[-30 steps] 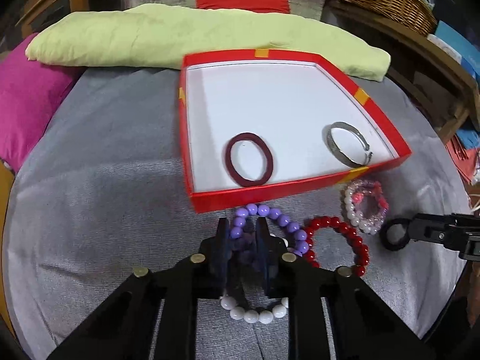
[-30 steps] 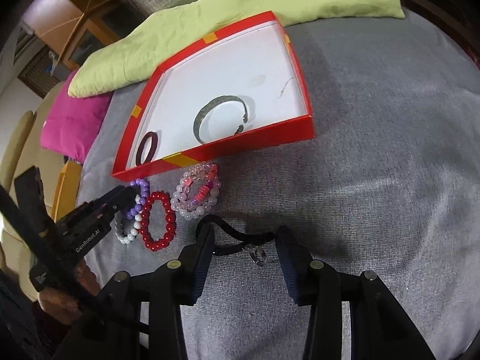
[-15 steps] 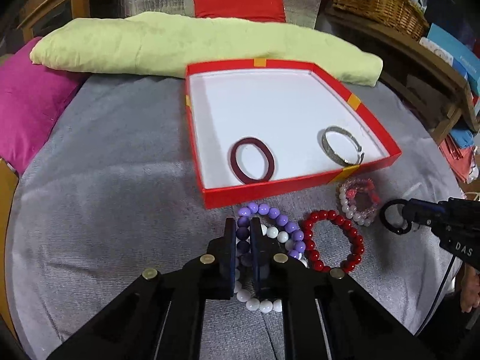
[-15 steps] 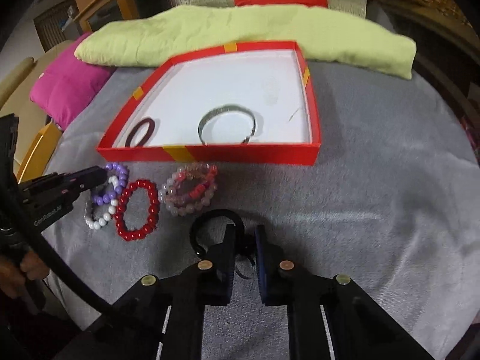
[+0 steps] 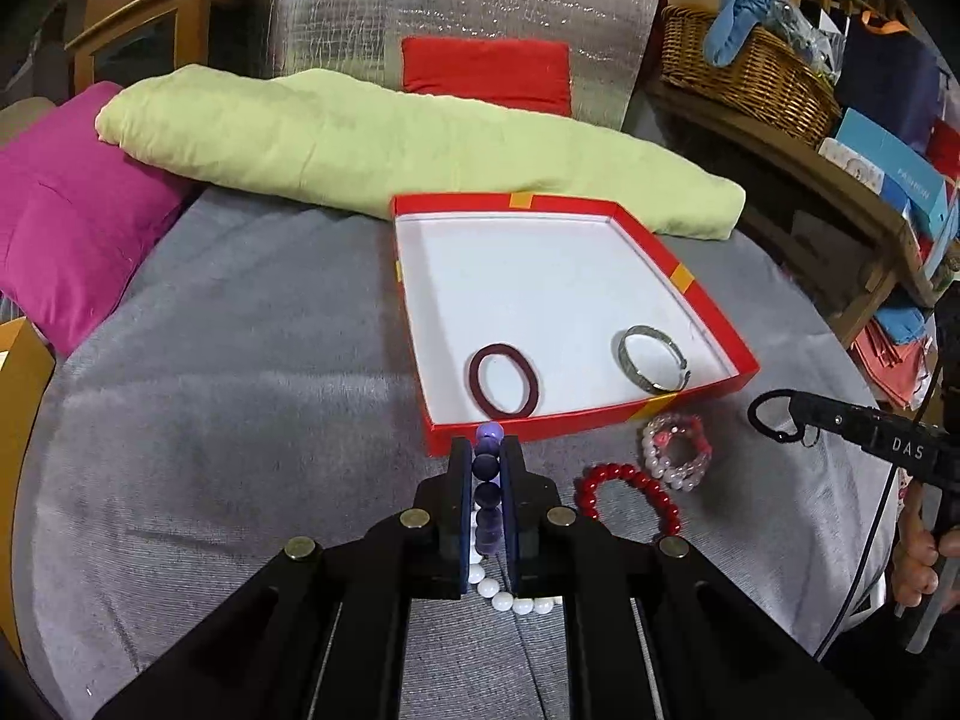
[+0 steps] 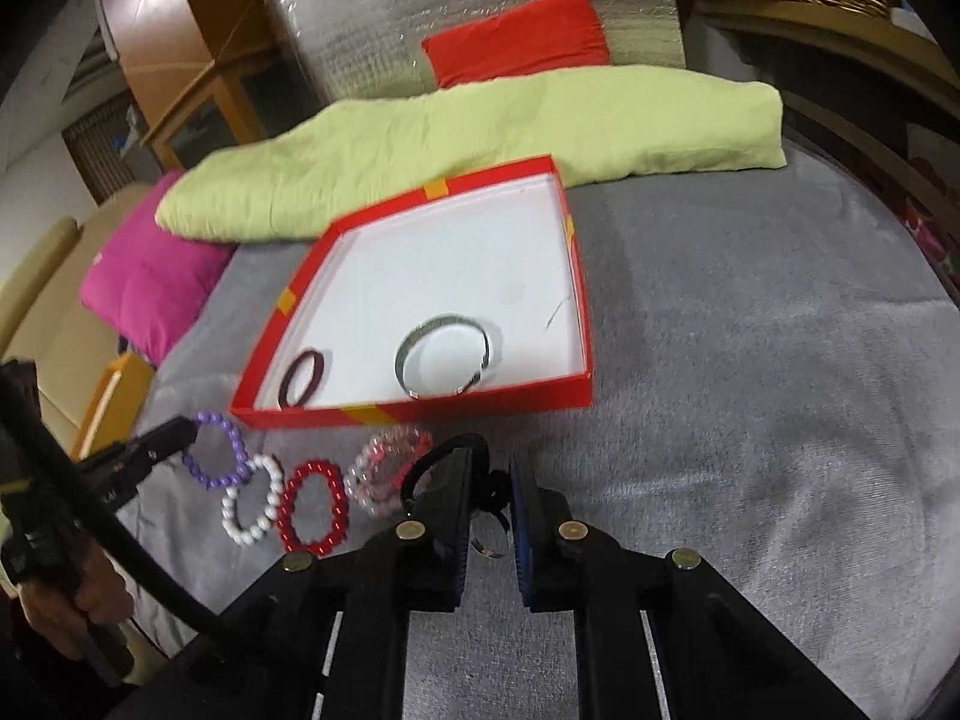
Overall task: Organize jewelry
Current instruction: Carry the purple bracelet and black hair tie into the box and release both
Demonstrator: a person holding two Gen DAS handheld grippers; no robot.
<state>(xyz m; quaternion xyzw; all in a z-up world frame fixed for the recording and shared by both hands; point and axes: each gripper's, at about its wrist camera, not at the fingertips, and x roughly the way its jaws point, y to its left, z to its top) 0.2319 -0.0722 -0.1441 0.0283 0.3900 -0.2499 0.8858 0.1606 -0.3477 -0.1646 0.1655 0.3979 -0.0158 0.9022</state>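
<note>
Lifted now, both tongs, each with a catch. Left tongs (image 5: 486, 468) pinched tight on the purple bead bracelet (image 5: 487, 480), raised off the grey cloth (image 5: 240, 420), no longer flat beside the box. White bead bracelet (image 5: 510, 600) dangling just under, linked through the purple one in the right view. Right tongs (image 6: 487, 483) squeezed shut on the black hair tie (image 6: 438, 456), up from the cloth too, after being spread wide a second ago.

Just beside: red bead bracelet (image 5: 630, 492) and pink and white bracelet (image 5: 675, 456), flat on the cloth, same spots as before.

Further out: red box (image 5: 684, 276), white inside, with dark red hair band (image 5: 504, 381) and silver bangle (image 5: 654, 357) resting in it, unmoved.

Behind the box: green pillow (image 5: 360, 138), pink cushion (image 5: 66, 204), wicker basket (image 5: 750, 66).
</note>
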